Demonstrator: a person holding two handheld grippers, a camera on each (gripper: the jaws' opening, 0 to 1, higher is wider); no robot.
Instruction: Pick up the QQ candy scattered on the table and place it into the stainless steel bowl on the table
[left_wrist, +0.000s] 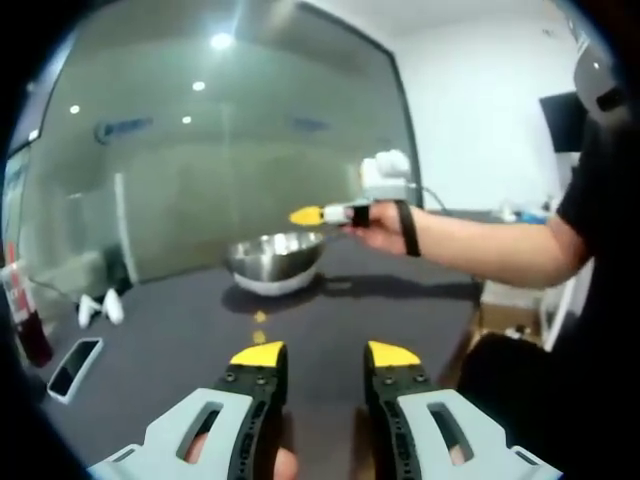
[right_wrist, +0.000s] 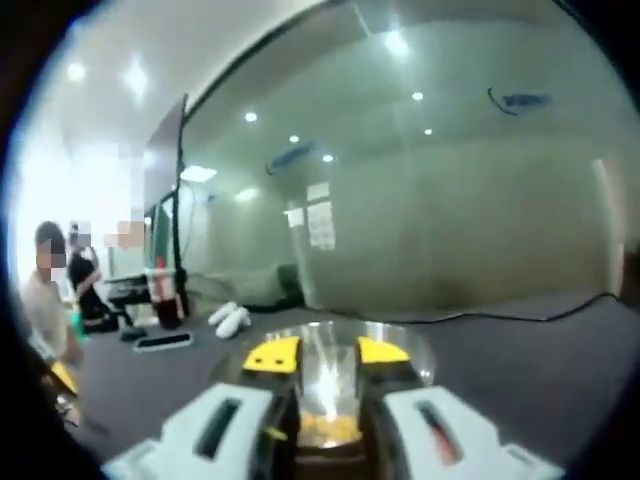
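Candies (right_wrist: 328, 428) in bowl (right_wrist: 405, 352), upright

A frosted glass wall (left_wrist: 220, 150) reflects ceiling lights (left_wrist: 221, 41) behind the dark grey table (left_wrist: 170, 340).

Dark table (left_wrist: 400, 320): bowl (left_wrist: 275, 258), candy (left_wrist: 260, 317), phone (left_wrist: 75, 367).

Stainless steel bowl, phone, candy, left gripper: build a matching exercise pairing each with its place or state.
Things:
1. stainless steel bowl
2. phone
3. candy
4. left gripper

Places or states:
A. jaws apart, holding nothing
B. lying flat near the table's left edge
C. small yellow piece on the table before the bowl
D. under the right gripper

Pairs: 1-D, 2-B, 3-C, 4-A
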